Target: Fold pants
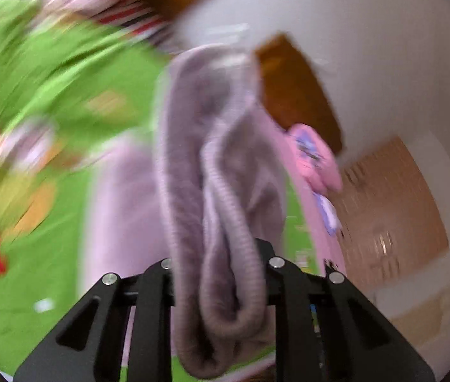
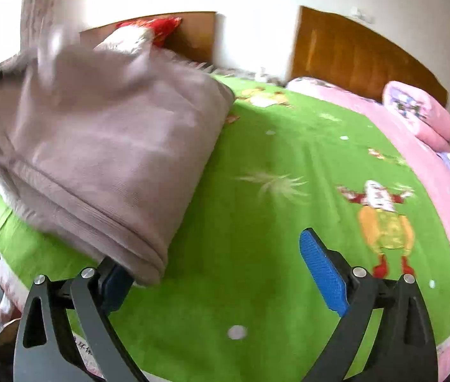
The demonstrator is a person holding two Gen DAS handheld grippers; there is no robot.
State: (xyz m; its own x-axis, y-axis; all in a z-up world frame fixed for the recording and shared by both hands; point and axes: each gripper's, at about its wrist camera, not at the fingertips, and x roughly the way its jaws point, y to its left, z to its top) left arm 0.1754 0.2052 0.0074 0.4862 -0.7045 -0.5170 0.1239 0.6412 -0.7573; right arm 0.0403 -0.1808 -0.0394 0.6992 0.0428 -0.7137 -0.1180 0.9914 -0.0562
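The pants (image 1: 212,165) are mauve-grey knit cloth. In the left wrist view my left gripper (image 1: 221,286) is shut on a bunched fold of them, and they hang lifted above the green bedspread (image 1: 49,102). That view is blurred by motion. In the right wrist view the pants (image 2: 103,146) show as a broad folded sheet at the left, held up over the bed. My right gripper (image 2: 225,273) is open. Its left finger touches the cloth's lower edge; its blue right pad (image 2: 323,273) is bare.
A green cartoon-print bedspread (image 2: 272,222) covers the bed. A folded pink quilt (image 2: 422,114) lies at the far right by the brown headboard (image 2: 358,54). Red and white pillows (image 2: 142,31) sit at the back left. White wall lies beyond.
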